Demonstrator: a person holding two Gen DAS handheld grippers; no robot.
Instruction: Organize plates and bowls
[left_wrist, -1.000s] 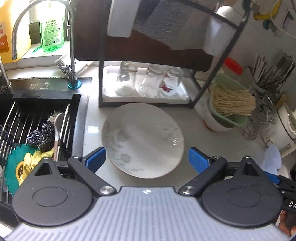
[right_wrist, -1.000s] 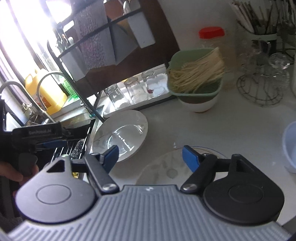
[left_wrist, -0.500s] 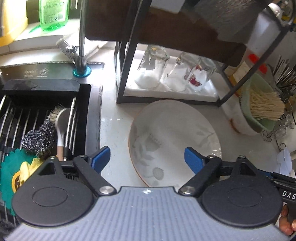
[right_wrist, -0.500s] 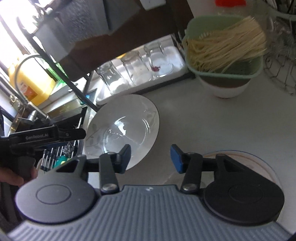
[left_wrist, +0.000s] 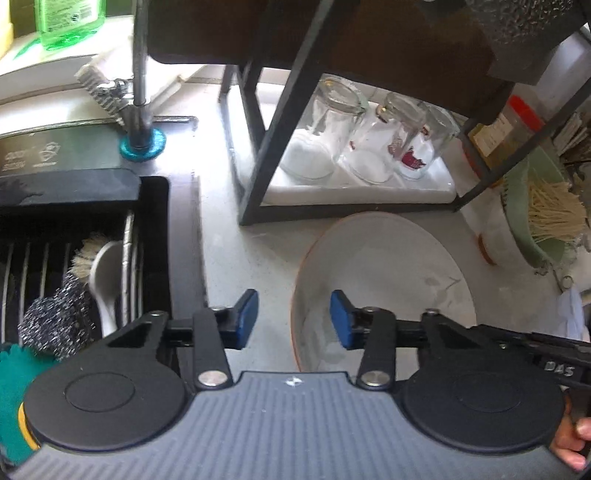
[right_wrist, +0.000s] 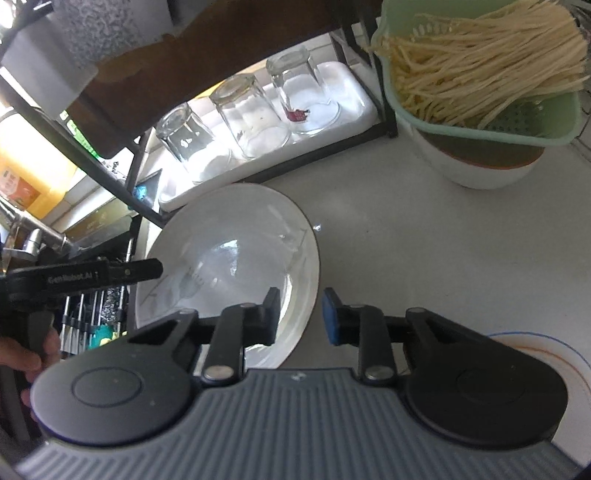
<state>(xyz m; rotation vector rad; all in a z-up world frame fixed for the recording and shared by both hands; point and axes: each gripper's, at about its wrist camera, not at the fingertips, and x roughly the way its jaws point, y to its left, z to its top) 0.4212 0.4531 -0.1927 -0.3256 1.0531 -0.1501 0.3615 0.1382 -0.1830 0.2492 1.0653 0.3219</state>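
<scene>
A white plate (left_wrist: 384, 280) with a faint leaf print and a thin orange rim lies on the pale counter in front of the rack. My left gripper (left_wrist: 293, 319) straddles its left rim. The jaws are closing, and the blue pads are still clear of the rim. My right gripper (right_wrist: 301, 317) straddles the right rim of the same plate (right_wrist: 229, 266). Its jaws are closing too, with one finger over the plate, the other outside it, and neither pad touching. A second plate (right_wrist: 554, 354) shows at lower right behind the right gripper. A white bowl (right_wrist: 476, 173) sits under a colander.
A black rack (left_wrist: 273, 147) holds three upturned glasses (left_wrist: 332, 129) on a white tray. The sink (left_wrist: 74, 258) on the left holds a steel scourer and a brush, with the tap (left_wrist: 138, 74) behind it. A green colander (right_wrist: 498, 122) of noodles stands at right.
Both grippers have come down and forward towards the plate. Their jaws have narrowed a lot, and the plate's rim now sits between each pair of fingers.
</scene>
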